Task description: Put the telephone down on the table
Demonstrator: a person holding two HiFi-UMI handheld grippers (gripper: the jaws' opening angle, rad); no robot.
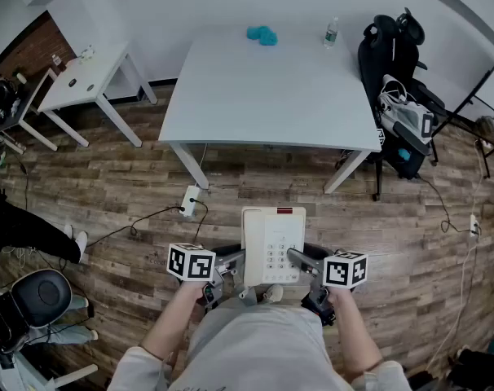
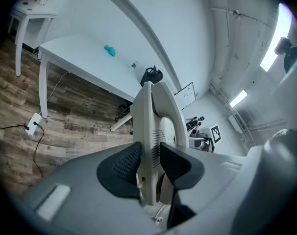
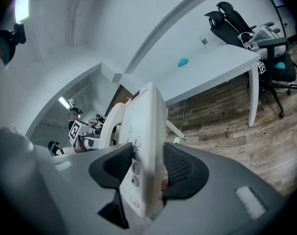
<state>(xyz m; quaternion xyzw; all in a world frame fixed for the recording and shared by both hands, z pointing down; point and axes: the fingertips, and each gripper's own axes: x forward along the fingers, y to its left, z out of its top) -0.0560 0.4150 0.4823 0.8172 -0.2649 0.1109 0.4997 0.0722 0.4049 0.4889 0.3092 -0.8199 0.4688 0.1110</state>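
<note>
Head view, telephone (image 1: 271, 243) held up over the wood floor (image 1: 108, 186), well short of the white worktop (image 1: 263, 96), left hand-held gripper (image 1: 228, 265) and right hand-held gripper (image 1: 306, 261) at its sides, only the gripper views actually show both sets of jaws clamped on its edges

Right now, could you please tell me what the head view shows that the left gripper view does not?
Head view only: the person's arms and the phone seen face-on, keypad up. Left gripper view only: the ceiling lights and the pads of the left claw clamped on the phone's edge. Both: the phone, the white table, the blue thing and the bottle.
</note>
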